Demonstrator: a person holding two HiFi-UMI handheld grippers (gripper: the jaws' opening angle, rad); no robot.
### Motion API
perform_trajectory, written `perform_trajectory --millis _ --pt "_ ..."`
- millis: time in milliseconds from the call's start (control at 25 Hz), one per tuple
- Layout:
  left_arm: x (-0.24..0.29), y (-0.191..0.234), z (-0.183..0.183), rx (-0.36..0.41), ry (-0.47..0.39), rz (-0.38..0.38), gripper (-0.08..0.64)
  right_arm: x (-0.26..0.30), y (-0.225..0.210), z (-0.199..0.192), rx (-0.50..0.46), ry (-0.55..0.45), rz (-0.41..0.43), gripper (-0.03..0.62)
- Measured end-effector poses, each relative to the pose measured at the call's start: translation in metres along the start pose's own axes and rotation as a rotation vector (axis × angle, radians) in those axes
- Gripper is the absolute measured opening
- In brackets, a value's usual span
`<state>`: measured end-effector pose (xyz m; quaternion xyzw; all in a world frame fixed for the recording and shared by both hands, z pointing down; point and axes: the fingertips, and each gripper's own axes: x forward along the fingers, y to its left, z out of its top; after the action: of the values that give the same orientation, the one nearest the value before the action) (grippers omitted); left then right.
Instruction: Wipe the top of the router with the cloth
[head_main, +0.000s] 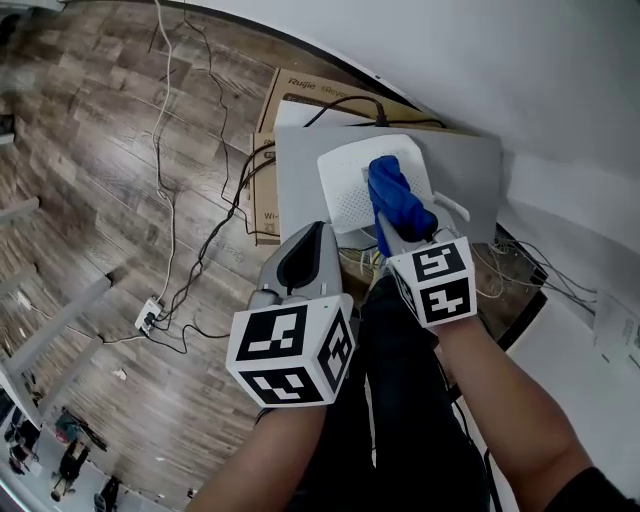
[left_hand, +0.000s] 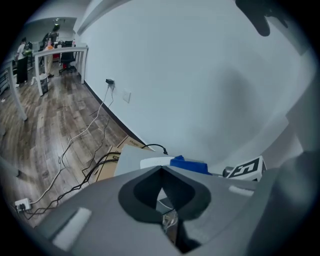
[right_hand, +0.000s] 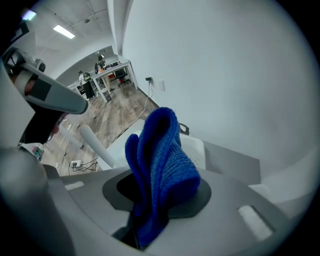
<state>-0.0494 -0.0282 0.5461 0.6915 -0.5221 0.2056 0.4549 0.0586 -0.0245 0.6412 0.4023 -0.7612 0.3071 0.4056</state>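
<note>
Head view: right gripper (head_main: 392, 238) squeezes cloth (head_main: 398, 198) on the router (head_main: 345, 195) (wiping step); next, slide it across. Left gripper (head_main: 316, 230) closed, empty.

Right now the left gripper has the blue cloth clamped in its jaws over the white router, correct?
Not the left. The right gripper has the blue cloth clamped in its jaws over the white router; the right gripper view shows the cloth between them. The left gripper has its jaws together on nothing in the left gripper view.
</note>
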Motion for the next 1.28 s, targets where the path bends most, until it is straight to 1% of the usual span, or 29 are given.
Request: perform_trajectory --millis 160,240,400,520,640,800,1080,1280 --pt "0.007 -0.016 0.008 0.033 0.006 -0.015 0.002 -0.014 -0.030 -0.018 0.035 0.020 -0.054 0.141" --pt "0.010 -0.025 0.010 0.050 0.008 -0.026 0.002 -0.018 -0.036 -0.023 0.037 0.026 -0.070 0.141" --pt "0.013 -0.036 0.013 0.065 0.008 -0.039 0.002 -0.020 -0.033 -0.025 0.028 0.028 -0.087 0.141" --pt "0.011 -0.035 0.016 0.051 -0.001 -0.036 0.002 -0.016 -0.029 -0.019 0.021 0.028 -0.091 0.141" --pt "0.007 -0.026 0.021 0.033 -0.012 -0.024 0.002 -0.009 -0.023 -0.006 0.000 0.033 -0.076 0.141" --pt "-0.004 -0.002 0.034 -0.009 -0.042 0.009 0.002 0.004 -0.011 0.018 -0.065 0.040 -0.045 0.143" --pt "-0.025 0.049 0.050 -0.090 -0.094 0.069 0.002 0.034 0.027 0.070 -0.235 0.043 0.022 0.143" --pt "-0.040 0.086 0.048 -0.162 -0.118 0.125 0.002 0.053 0.059 0.090 -0.323 0.058 0.074 0.143"
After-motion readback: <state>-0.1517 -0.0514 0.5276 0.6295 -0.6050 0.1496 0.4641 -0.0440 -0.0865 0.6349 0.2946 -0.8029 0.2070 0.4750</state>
